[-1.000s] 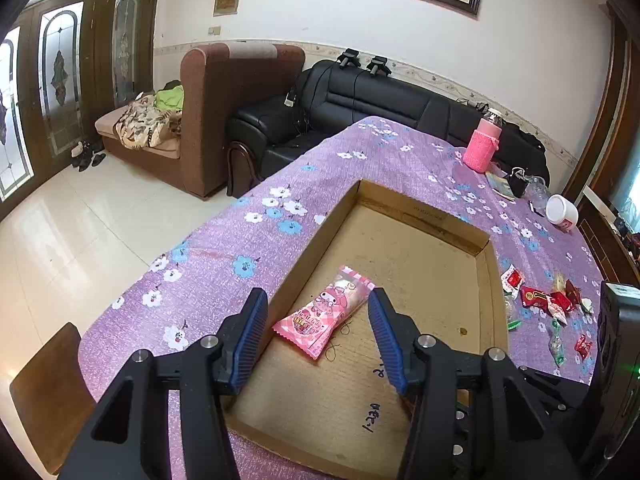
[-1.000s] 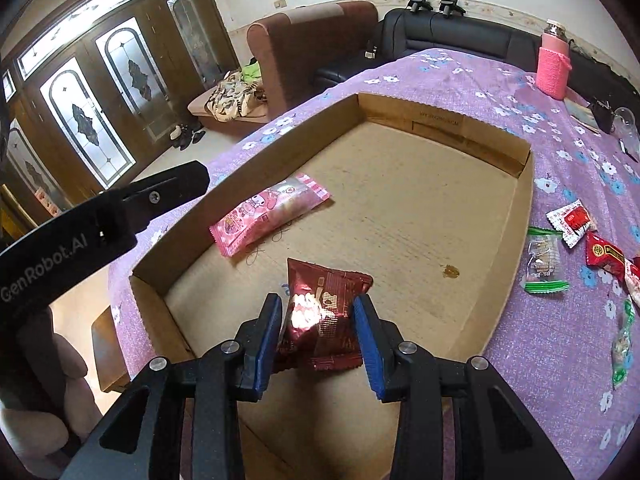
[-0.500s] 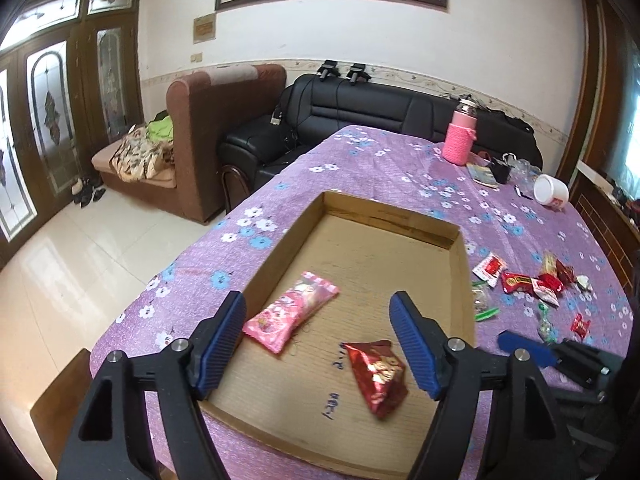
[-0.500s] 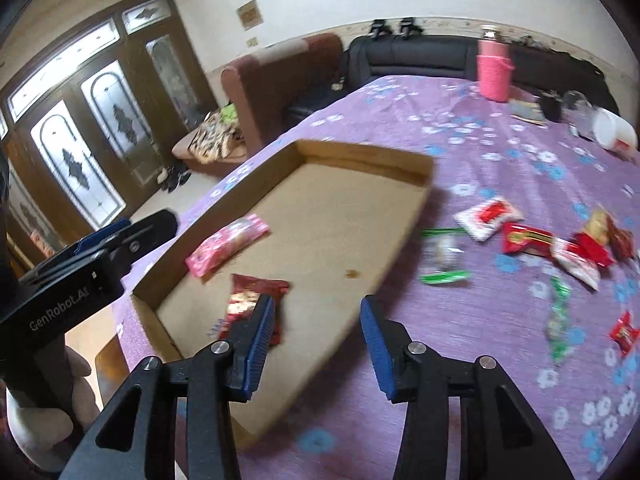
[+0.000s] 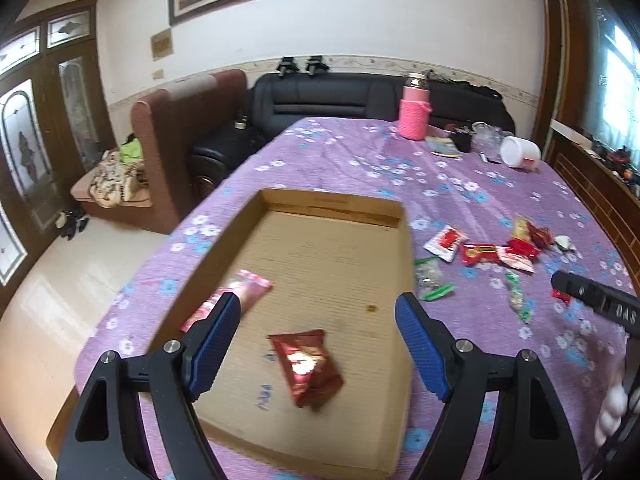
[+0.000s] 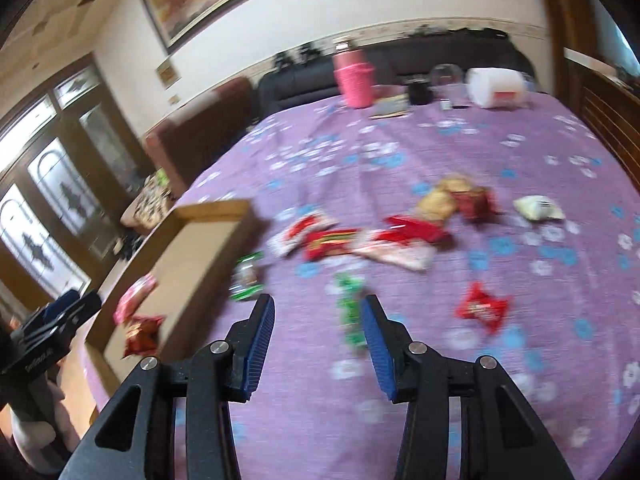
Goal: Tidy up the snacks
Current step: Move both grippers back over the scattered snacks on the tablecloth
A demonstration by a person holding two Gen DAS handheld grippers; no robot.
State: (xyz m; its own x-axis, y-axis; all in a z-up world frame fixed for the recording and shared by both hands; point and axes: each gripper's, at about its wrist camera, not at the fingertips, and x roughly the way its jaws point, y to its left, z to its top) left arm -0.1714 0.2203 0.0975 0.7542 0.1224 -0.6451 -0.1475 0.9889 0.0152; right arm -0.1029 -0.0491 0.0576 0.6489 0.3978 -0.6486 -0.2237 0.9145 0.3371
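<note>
A shallow cardboard box lies on the purple flowered tablecloth. In it lie a pink snack packet and a dark red snack bag. My left gripper is open and empty above the box's near end. My right gripper is open and empty, over the cloth right of the box. Several loose snacks lie ahead of it, with a green packet between its fingertips and a red packet to the right. The right gripper also shows in the left wrist view.
A pink bottle, a white cup and small items stand at the table's far end. A black sofa and a brown armchair stand beyond the table. The table's left edge drops to a tiled floor.
My right gripper let go of the dark red bag in the box and swung right over the loose snacks. My left gripper opened wider and pulled back from the pink packet.
</note>
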